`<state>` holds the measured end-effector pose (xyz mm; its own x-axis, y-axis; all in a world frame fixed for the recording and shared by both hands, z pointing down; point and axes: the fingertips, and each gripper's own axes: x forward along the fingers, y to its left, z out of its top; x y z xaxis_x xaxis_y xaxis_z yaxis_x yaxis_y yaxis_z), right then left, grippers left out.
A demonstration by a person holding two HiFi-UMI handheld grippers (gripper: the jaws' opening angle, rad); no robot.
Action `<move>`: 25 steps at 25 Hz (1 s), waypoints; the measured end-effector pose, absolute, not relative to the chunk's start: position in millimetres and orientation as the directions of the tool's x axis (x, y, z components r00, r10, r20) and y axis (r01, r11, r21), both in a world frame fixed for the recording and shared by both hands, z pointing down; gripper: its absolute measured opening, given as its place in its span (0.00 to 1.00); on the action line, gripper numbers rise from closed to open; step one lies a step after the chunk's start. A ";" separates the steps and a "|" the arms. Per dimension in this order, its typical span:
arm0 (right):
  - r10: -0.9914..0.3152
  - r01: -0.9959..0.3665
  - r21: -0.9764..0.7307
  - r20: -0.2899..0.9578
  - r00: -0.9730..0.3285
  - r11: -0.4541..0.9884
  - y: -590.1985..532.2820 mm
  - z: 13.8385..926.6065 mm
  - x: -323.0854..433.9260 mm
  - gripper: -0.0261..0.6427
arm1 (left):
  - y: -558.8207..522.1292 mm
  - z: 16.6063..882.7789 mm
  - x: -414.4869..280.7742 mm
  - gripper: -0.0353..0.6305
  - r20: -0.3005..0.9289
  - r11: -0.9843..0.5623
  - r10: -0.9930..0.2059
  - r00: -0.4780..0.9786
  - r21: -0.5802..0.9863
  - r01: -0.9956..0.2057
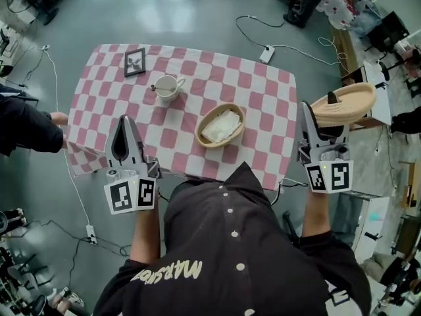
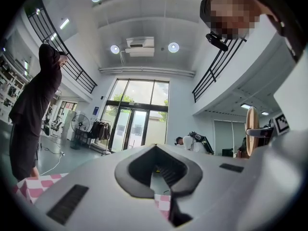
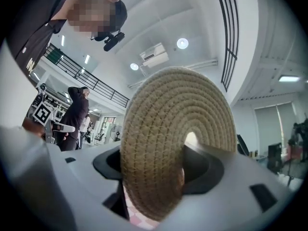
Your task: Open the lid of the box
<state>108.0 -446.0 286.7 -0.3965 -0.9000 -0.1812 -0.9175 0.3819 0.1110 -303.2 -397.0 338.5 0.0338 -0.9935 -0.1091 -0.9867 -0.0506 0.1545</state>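
The box is an oval woven basket [image 1: 220,125] on the pink-checked table [image 1: 263,91], open on top, with a white cloth inside. Its round woven lid [image 1: 345,104] hangs in the air off the table's right edge, with my right gripper [image 1: 321,129] shut on it. In the right gripper view the lid [image 3: 168,129] stands on edge between the jaws and fills the middle of the picture. My left gripper [image 1: 125,122] hovers over the table's front left corner, jaws shut on nothing; its tips [image 2: 155,148] meet, with checked cloth showing below.
A small black picture frame [image 1: 135,62] and a white cup [image 1: 168,86] with a spoon stand at the table's back left. A person's dark sleeve [image 1: 26,124] reaches in from the left. Cables and a power strip [image 1: 266,53] lie on the floor behind the table.
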 end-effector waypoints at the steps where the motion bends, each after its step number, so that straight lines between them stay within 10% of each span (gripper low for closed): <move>1: -0.909 -0.927 0.098 -0.184 -0.375 0.363 -444.4 287.6 113.8 0.50 | -396.9 337.7 -303.8 0.07 -0.111 -0.049 -0.993 0.033 0.148 -0.988; 25: -0.950 -0.958 0.085 -0.127 -0.284 0.275 -438.9 326.3 148.3 0.50 | -395.1 332.2 -306.1 0.07 -0.109 -0.027 -0.994 0.019 0.070 -0.997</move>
<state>148.3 -438.9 326.3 -0.2841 -0.9504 -0.1266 -0.9577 0.2749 0.0852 -306.1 -395.1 332.2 0.0187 -0.9938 -0.1094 -0.9972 -0.0265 0.0704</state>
